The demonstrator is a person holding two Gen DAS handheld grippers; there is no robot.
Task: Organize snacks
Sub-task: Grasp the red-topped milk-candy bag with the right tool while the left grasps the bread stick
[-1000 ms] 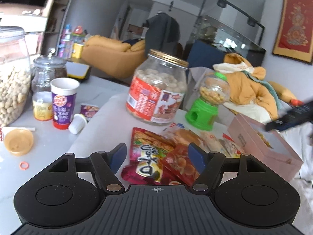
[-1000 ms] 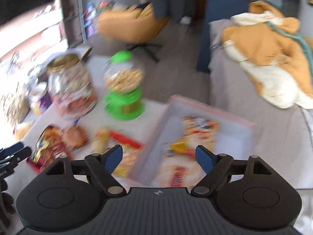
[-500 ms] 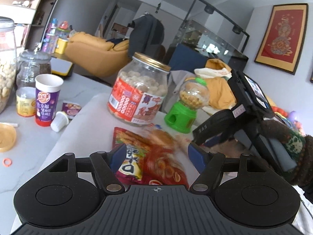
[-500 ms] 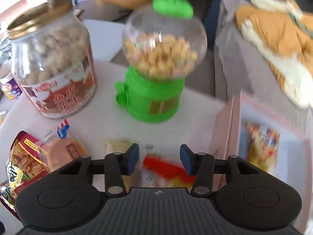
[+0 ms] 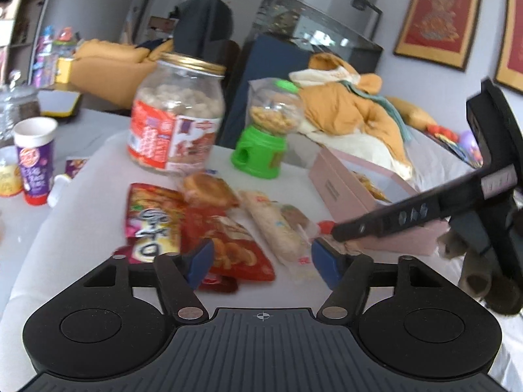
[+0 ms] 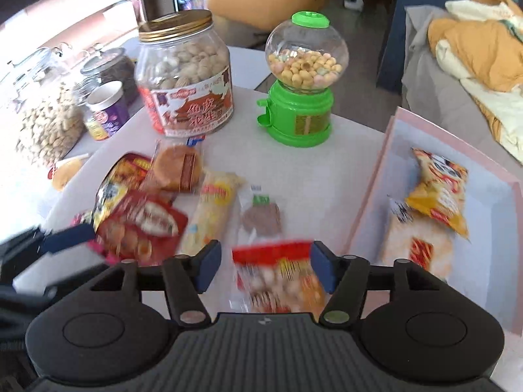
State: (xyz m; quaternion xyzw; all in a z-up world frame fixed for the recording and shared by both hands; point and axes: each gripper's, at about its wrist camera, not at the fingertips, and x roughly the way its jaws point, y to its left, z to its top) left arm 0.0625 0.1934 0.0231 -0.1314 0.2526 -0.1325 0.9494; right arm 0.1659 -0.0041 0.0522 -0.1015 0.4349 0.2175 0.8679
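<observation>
Several snack packets lie on the white table: a red chip bag (image 5: pixel 225 245) (image 6: pixel 140 225), a long pale wafer packet (image 5: pixel 274 228) (image 6: pixel 212 212), a round bun packet (image 6: pixel 178 166) and a brown biscuit packet (image 6: pixel 261 217). My right gripper (image 6: pixel 263 266) is open, its jaws either side of a red-topped snack packet (image 6: pixel 278 274). My left gripper (image 5: pixel 261 261) is open and empty just above the red chip bag. A pink box (image 6: pixel 369 202) (image 5: pixel 340 186) at the right holds a yellow chip bag (image 6: pixel 438 192) and a pale packet (image 6: pixel 415 245).
A big peanut jar (image 6: pixel 184 75) and a green candy dispenser (image 6: pixel 302 78) stand behind the snacks. A purple cup (image 5: pixel 34 160), glass jars (image 6: pixel 49 111) and small items crowd the left. A bed with an orange blanket (image 5: pixel 353 111) lies beyond the box.
My right gripper has pulled back from the green dispenser and its jaws have opened wider, now around the red-topped packet. My left gripper shifted right; the right gripper's arm now sits lower in its view.
</observation>
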